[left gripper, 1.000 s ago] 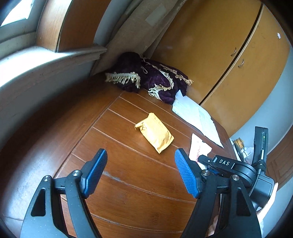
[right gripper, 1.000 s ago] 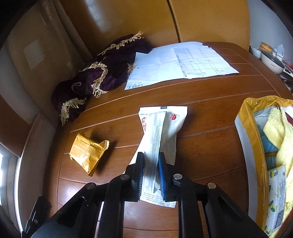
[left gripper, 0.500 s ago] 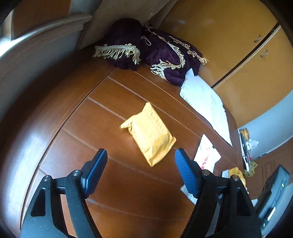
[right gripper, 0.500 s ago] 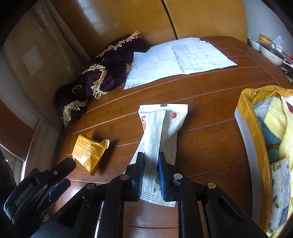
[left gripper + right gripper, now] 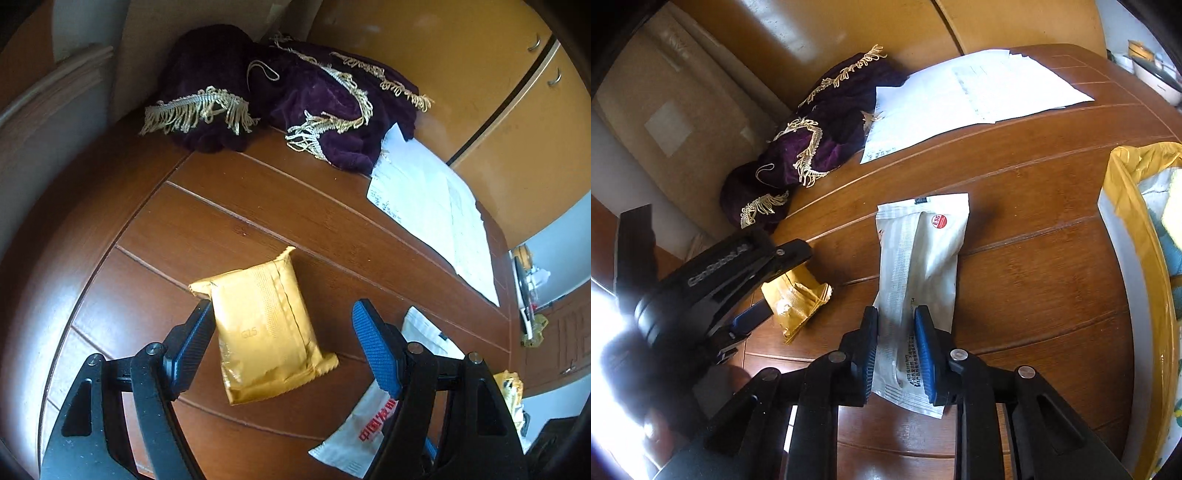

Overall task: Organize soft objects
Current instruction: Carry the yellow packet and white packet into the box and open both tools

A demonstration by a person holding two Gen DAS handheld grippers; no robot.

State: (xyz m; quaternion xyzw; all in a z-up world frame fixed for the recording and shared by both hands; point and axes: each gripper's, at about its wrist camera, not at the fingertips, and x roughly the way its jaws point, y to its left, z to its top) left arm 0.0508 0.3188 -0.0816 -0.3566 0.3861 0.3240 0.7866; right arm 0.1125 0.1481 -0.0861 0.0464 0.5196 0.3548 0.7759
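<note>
- Two soft packets in play: a gold foil packet (image 5: 264,325) lying flat on the wooden table (image 5: 229,206), and a white plastic pouch (image 5: 919,273) held at its near end.
- Right gripper (image 5: 897,350): blue pads pressed together on the pouch's near end. Pouch's far end projects forward over the table; whether it touches the wood, cannot tell. Grip sits along the long seam, probably so the limp film hangs straight instead of folding.
- Left gripper (image 5: 282,345): fingers spread wide, one on each side of the gold packet. Left fingertip (image 5: 199,328) is just beside, perhaps touching, the packet's left edge; right pad stands apart from it. Nothing held. Judgement: this is the approach to a pinch across the packet's short width, the span the opening clears.
- Gold packet looks puffy with crimped ends, so it should compress under the pads; a shallow bite could slip off the foil.
- Yellow-lined container (image 5: 1126,229) at the table's right edge already holds soft items, a yellow cloth among them. Likely destination for both packets.
- Outward: purple fringed velvet cloth (image 5: 295,99) bundled at the table's far edge, white paper sheets (image 5: 428,199) next to it, wooden cabinet doors (image 5: 480,74) behind. Neither gripper is near these.
</note>
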